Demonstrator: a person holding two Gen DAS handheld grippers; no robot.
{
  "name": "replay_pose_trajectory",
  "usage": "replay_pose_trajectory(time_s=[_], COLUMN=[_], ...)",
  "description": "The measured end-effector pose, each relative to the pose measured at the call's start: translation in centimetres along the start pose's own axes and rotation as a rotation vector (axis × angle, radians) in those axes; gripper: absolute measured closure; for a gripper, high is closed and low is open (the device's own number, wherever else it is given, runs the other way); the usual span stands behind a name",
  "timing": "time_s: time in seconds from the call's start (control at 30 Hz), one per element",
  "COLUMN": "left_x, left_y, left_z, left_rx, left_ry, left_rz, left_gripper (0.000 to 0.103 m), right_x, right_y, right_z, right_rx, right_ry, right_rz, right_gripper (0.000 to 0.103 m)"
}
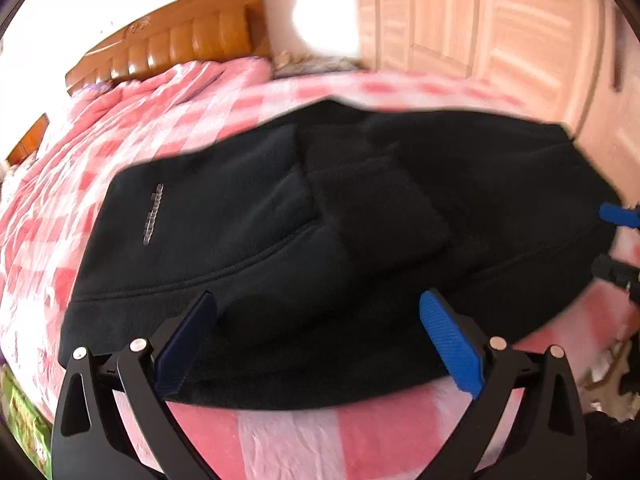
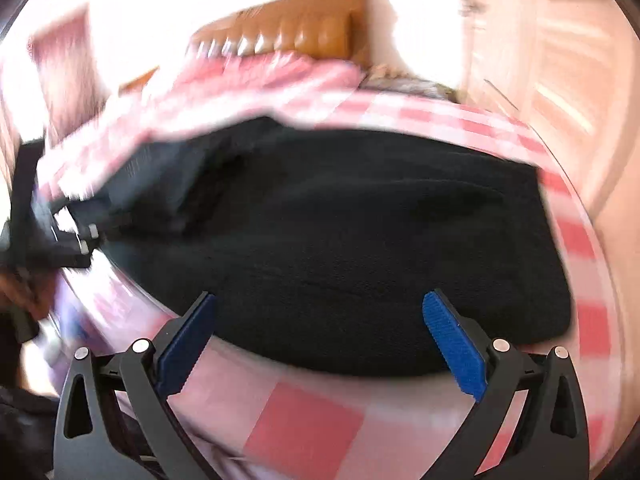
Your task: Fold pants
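Black pants [image 1: 320, 240] lie folded in a broad bundle on the pink checked bedspread [image 1: 300, 440]. Left gripper [image 1: 316, 300] spread wide, empty, over the near hem. Right gripper [image 2: 318, 300] likewise agape; view blurred, apparently just short of the fabric edge.

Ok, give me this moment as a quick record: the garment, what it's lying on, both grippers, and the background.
garment: black pants, folded into a compact bundle, small logo on top
surface: pink and white checked bedspread
left gripper: open, fingers over the near edge of the pants, gripping nothing
right gripper: open, empty, at the pants' near edge
background: wooden headboard, pale wardrobe doors
image quality: motion blur, mostly right view
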State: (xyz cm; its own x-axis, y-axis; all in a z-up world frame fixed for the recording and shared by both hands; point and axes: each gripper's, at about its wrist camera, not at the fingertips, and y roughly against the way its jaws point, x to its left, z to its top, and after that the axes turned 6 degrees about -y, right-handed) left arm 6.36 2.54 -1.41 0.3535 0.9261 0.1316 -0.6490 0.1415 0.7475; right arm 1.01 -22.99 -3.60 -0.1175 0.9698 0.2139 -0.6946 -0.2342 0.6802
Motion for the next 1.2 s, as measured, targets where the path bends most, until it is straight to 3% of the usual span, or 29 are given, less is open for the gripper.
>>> replay_pose_trajectory(time_s=[0.07, 0.1, 0.17, 0.3, 0.43, 0.6, 0.77, 0.87, 0.93, 0.97, 1.0, 1.07, 1.1, 1.17, 1.2], left_x=[-0.5, -0.7, -1.1, -0.9, -0.8, -0.4, -0.3, -0.3, -0.3, -0.2, -0.2, -0.1, 0.0, 0.8, 1.1], left_y=[1.6, 2.0, 1.9, -0.6, -5.0, -5.4, -5.5, -5.4, -5.3, -5.4, -5.2, -5.2, -5.2, -4.6, -4.0], left_z=[0.6, 1.0, 2.2, 4.2, 3.8, 2.7, 2.4, 2.3, 2.3, 2.3, 2.1, 2.3, 2.6, 3.9, 4.9], left_rx=[-0.057, -0.072, -0.092, -0.053, 0.1, 0.08, 0.069, 0.066, 0.069, 0.07, 0.071, 0.084, 0.099, 0.162, 0.156], left_ry=[-0.028, -0.041, -0.066, -0.038, 0.013, 0.047, 0.042, 0.034, 0.03, 0.029, 0.028, 0.028, 0.034, 0.067, 0.085], left_rz=[-0.006, 0.004, 0.038, 0.053, 0.041, 0.018, 0.008, 0.007, -0.003, -0.009, -0.013, -0.015, -0.02, -0.068, -0.1], left_gripper=[0.002, 0.002, 0.001, 0.001, 0.001, 0.001, 0.001, 0.001, 0.001, 0.001, 0.001, 0.001, 0.001, 0.003, 0.003], right_x=[-3.5, -5.8, -8.1, -9.3, -9.6, -8.9, -10.1, -9.9, -9.3, -9.6, -10.1, -11.0, -10.6, -8.8, -7.8], right_y=[2.3, 2.9, 2.8, 1.3, -0.7, -1.9, -2.1, -2.2, -2.2, -2.3, -2.3, -2.4, -2.3, -1.6, -1.2], right_z=[-0.9, -1.8, -2.8, -2.7, -1.2, -0.2, -0.1, -0.1, -0.4, -0.6, -1.2, -2.3, -2.3, -1.5, -0.9], right_rx=[-0.039, -0.028, 0.011, 0.045, 0.08, 0.134, 0.063, -0.018, -0.05, -0.064, -0.078, -0.121, -0.135, -0.185, -0.213], right_ry=[-0.198, -0.336, -0.479, -0.512, -0.571, -0.627, -0.769, -0.812, -0.809, -0.814, -0.837, -0.881, -0.85, -0.697, -0.618], right_rz=[0.003, 0.012, 0.038, 0.031, 0.095, 0.146, 0.18, 0.113, 0.066, 0.059, 0.056, 0.123, 0.117, 0.051, 0.015], right_gripper=[0.004, 0.004, 0.004, 0.004, 0.004, 0.004, 0.004, 0.012, 0.029, 0.05, 0.065, 0.069, 0.07, 0.072, 0.073])
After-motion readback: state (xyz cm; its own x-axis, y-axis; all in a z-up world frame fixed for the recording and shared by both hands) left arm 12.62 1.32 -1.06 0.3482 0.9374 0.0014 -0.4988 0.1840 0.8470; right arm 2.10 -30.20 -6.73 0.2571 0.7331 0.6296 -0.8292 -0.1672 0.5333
